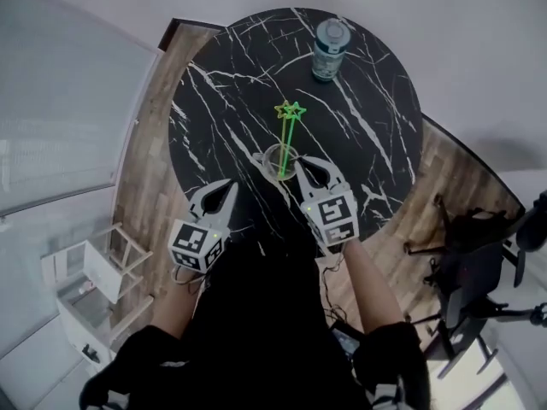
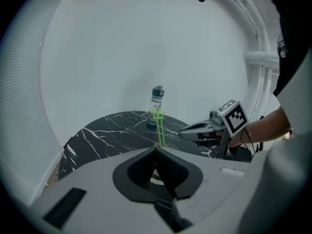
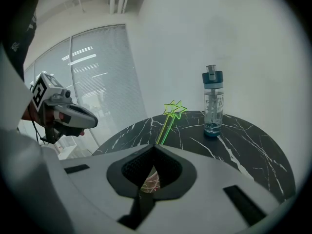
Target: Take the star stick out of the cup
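Head view: a round black table [image 1: 214, 109] veined with white stood on a wood plank floor [image 1: 162, 186], backed by a curved white wall. Window blinds [image 3: 97, 77] ran along the person's left, as the right gripper view showed. A small white shelf [image 1: 90, 284] sat on the floor to the left of the table, and dark equipment on thin legs [image 1: 470, 272] stood to the right.

A clear cup [image 1: 279, 161] sat near the table's front edge. It held two star sticks [image 1: 289, 110], one green and one yellow, which leaned away from the person with their star heads side by side above the marble. A clear bottle [image 1: 328, 49] with a blue cap stood upright at the far side, well apart from the cup.

The right gripper [image 1: 303, 167] hovered just beside the cup's right rim. Its jaws were closed, tips together and gripping nothing, and the cup's glass showed through the gap behind the tips. It was unclear whether the tips touched the rim. The sticks rose clear beyond them.

The left gripper [image 1: 231, 184] hung over the table's front left edge, apart from the cup. Its jaws were likewise closed and empty, and only marble showed through them. Nothing lay between either gripper and the cup. The person's dark clothing filled the bottom of the view.
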The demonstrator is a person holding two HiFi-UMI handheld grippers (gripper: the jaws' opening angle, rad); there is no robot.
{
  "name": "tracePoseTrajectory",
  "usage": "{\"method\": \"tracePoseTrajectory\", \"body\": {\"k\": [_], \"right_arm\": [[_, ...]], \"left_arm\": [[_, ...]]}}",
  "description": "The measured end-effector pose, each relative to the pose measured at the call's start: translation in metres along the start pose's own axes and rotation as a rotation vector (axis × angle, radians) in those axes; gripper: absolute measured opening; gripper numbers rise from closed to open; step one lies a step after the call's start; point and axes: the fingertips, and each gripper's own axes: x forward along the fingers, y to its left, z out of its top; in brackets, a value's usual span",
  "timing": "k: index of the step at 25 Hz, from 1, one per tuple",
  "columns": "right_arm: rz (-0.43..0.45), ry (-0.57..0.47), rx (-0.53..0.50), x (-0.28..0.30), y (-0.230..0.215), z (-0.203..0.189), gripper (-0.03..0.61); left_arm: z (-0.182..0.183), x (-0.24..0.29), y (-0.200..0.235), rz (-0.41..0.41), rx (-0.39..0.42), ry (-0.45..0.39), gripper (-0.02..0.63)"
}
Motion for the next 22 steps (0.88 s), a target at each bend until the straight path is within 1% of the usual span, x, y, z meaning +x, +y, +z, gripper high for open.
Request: {"method": "tracePoseTrajectory", "body": {"k": [6,7,8,9,14,22], "right_arm": [[0.007,-0.004,0.033,0.017,-0.009,0.001,0.000],[0.008,-0.005,0.042,0.020,-0.010,0.002,0.031],[0.010,-0.007,0.049,0.022,-0.012,0.003,0.074],[0.014,-0.010,0.056,0.025,-0.013,0.004,0.080],[0.061,-0.043,0.107,0.040,-0.015,0.010,0.086],[0.115,-0.023,0.187,0.060,-0.018,-0.003,0.090]], "left_arm": [[-0.009,-0.004,0.004,0.025,-0.017,0.022,0.000],[-0.009,-0.003,0.004,0.026,-0.020,0.023,0.000],[-0.008,-0.002,0.004,0.025,-0.022,0.023,-0.001],[-0.007,0.000,0.004,0.024,-0.024,0.022,-0.002],[0.002,0.005,0.003,0.014,-0.013,0.014,-0.002],[0.005,0.007,0.005,0.013,-0.019,0.011,0.000]]}}
